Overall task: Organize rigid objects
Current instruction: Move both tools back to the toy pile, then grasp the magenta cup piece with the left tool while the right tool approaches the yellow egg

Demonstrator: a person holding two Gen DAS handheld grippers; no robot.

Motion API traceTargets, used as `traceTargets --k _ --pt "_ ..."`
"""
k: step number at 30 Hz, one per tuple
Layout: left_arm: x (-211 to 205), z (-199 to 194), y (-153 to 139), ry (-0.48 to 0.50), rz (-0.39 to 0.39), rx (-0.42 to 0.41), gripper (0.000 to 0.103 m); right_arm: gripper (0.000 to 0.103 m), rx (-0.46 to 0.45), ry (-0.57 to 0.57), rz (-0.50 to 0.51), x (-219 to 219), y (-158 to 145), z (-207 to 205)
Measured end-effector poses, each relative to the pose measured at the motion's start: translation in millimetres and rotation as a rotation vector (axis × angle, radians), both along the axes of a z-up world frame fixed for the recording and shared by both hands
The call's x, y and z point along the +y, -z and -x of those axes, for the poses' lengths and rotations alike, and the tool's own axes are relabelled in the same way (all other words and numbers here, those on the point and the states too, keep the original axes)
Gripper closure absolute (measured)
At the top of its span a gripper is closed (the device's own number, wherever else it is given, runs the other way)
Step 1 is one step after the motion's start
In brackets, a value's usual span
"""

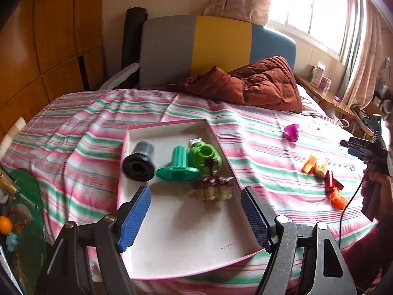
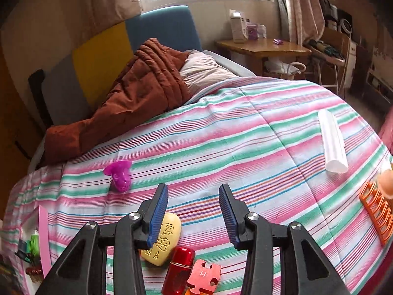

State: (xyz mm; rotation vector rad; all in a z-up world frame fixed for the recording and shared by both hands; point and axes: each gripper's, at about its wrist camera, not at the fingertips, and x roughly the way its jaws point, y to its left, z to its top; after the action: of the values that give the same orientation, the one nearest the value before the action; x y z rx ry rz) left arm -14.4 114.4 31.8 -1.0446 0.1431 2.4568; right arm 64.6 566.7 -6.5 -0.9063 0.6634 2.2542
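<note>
A white tray with a pink rim (image 1: pixel 186 236) lies on the striped bedspread. It holds a black cylinder (image 1: pixel 138 163), a green T-shaped piece (image 1: pixel 178 169), a green toy camera (image 1: pixel 205 156) and a cluster of small bottles (image 1: pixel 216 188). My left gripper (image 1: pixel 196 218) hovers open above the tray's near half, nothing between its blue pads. My right gripper (image 2: pixel 194 215) stands open over the bedspread, empty. Just under its left finger lie a yellow embossed oval (image 2: pixel 167 241), a red cylinder (image 2: pixel 178 270) and a pink puzzle piece (image 2: pixel 203 275). A purple toy (image 2: pixel 120 174) lies further off to the left.
A white tube (image 2: pixel 331 142) and an orange rack (image 2: pixel 378 213) lie on the bed's right side. A brown quilt (image 1: pixel 250 83) is heaped at the headboard. A wooden bedside table (image 2: pixel 262 46) stands beyond. A hand holds the right gripper (image 1: pixel 353 147) at the right edge of the left wrist view.
</note>
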Motion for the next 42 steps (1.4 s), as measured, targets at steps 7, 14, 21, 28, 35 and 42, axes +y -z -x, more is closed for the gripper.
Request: traceTargets --k 7,14,21,28,35,42 --pt "56 3 -14 0.129 -0.039 -0.003 0.025 0.06 0.025 0.068 0.098 14 7 -13" --pt "114 11 -15 0.223 -0.034 -0.038 0.022 0.06 0.033 0.058 0.119 13 8 -12" --pt "169 32 6 0.25 -0.017 -0.133 0.022 0.06 0.055 0.042 0.129 12 5 -12" --pt "225 53 30 0.281 0.015 -0.186 0.023 0.06 0.077 0.029 0.178 14 6 -11" --pt "282 77 53 0.3 0.036 -0.224 0.024 0.06 0.098 0.016 0.212 15 5 -11" --pt "332 104 72 0.306 0.05 -0.246 0.025 0.06 0.117 0.021 0.276 19 10 -13"
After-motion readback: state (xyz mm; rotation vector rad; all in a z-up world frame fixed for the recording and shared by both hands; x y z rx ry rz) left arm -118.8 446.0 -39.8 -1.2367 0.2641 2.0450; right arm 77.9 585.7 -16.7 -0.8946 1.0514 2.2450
